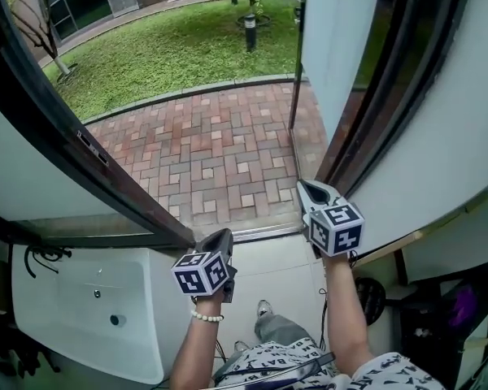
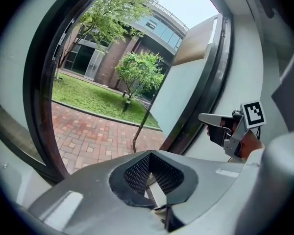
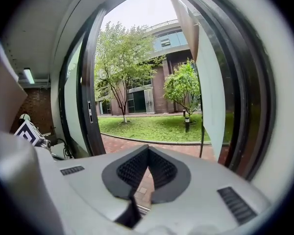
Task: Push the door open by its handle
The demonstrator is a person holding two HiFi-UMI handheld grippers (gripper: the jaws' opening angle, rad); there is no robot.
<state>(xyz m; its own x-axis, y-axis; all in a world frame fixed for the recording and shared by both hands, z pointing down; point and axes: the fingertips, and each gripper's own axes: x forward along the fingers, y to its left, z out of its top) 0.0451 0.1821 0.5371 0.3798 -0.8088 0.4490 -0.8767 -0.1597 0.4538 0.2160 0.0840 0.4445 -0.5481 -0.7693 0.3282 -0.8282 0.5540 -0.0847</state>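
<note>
The door (image 1: pixel 333 47) is a white leaf in a dark frame, swung outward to the right of the doorway. I see no handle on it in any view. My left gripper (image 1: pixel 220 236) hangs shut and holding nothing at the threshold (image 1: pixel 260 232), beside the left doorframe (image 1: pixel 65 136). My right gripper (image 1: pixel 309 187) is also shut and holds nothing, close to the foot of the door's dark edge (image 1: pixel 350 136). The left gripper view shows its jaws (image 2: pixel 154 190) pointing out at the paving, with the right gripper (image 2: pixel 208 117) to the right. In the right gripper view the jaws (image 3: pixel 139 190) aim through the opening.
Red brick paving (image 1: pixel 220 153) and a lawn (image 1: pixel 171 47) with a lamp post (image 1: pixel 250 31) lie outside. A metal plate (image 1: pixel 91 149) sits on the left frame. A white basin (image 1: pixel 81 307) stands at lower left indoors, dark gear (image 1: pixel 439 315) at lower right.
</note>
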